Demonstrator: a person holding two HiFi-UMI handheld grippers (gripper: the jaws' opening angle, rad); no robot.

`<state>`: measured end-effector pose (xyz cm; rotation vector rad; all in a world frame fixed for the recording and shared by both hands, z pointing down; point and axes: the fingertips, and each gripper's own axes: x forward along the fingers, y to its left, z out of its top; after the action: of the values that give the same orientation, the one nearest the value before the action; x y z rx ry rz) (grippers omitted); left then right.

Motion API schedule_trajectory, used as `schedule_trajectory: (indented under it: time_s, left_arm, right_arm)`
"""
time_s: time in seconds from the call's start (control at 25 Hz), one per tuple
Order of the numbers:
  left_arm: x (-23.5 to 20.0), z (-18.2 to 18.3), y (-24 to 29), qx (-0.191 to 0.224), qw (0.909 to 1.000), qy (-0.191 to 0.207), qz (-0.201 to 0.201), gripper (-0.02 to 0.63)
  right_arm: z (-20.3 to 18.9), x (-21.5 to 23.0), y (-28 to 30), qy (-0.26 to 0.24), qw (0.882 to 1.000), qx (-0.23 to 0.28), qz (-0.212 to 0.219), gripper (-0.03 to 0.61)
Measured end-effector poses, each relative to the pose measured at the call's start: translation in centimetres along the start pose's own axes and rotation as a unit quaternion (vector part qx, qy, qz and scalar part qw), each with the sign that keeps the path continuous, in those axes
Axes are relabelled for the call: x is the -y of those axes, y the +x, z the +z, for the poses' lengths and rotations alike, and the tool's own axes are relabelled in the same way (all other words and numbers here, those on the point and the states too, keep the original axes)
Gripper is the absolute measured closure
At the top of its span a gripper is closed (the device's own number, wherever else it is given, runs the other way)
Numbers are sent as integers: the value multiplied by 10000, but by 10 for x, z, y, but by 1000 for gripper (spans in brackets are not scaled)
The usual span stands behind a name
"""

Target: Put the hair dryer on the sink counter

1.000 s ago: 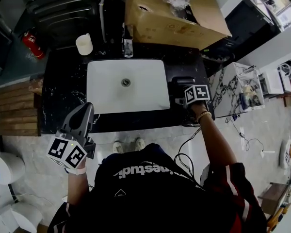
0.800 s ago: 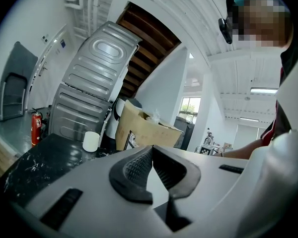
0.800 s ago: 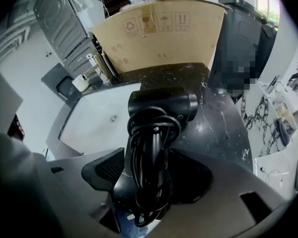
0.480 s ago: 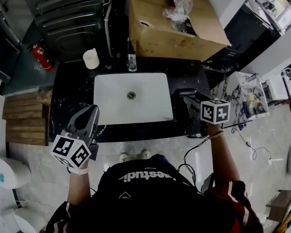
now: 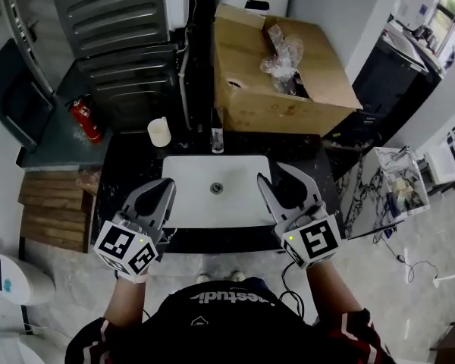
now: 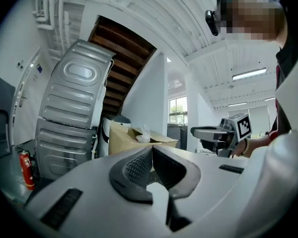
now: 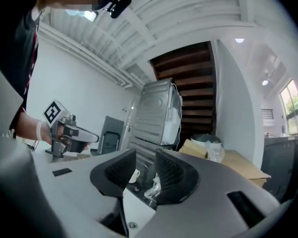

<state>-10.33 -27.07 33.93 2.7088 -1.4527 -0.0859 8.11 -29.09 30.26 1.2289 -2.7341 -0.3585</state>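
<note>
No hair dryer shows in any present view. The black counter point(image 5: 129, 165) right of the white basin point(image 5: 201, 203) is hidden behind my right gripper point(image 5: 273, 171). That gripper hangs above the basin's front right corner. Its jaws are closing, with a narrow gap and nothing between them in the right gripper view point(image 7: 145, 157). My left gripper point(image 5: 165, 184) is held above the basin's front left corner. Its pads meet at the tips point(image 6: 151, 150) and hold nothing. Each gripper also appears in the other's view: the right gripper point(image 6: 221, 133), the left gripper point(image 7: 69, 130).
A white cup point(image 5: 159, 132) stands at the counter's back left and a small bottle point(image 5: 217, 139) behind the basin. An open cardboard box point(image 5: 280, 74) holding plastic wrap sits behind the counter. A grey metal appliance point(image 5: 114, 21) and a fire extinguisher point(image 5: 85, 120) are at the back left.
My right gripper has lifted off the dark object on the counter right of the basin and swung left toward the middle with nothing in it. The left gripper rose slightly.
</note>
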Motion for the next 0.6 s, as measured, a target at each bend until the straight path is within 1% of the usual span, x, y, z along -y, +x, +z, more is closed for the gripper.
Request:
schedule_trajectory:
  time_s: [0.12,0.28,0.44,0.6]
  left_arm:
    - [6,3,-1,74,9999,136,-41,597]
    - [7,7,-1,155,9997,166,16,597]
    - [8,3,0,172,9998,140,26,597]
    - [9,-6,2,135,9998,156,-28,597]
  right_arm:
    - [4,-15,0,33,9998,185,118,472]
    - [12,-17,-5,91,9991,417,-2,528]
    - [19,-20,-13,152,9980,618,-55,541]
    - [18,-19,-19,299,9976,621,-112,541]
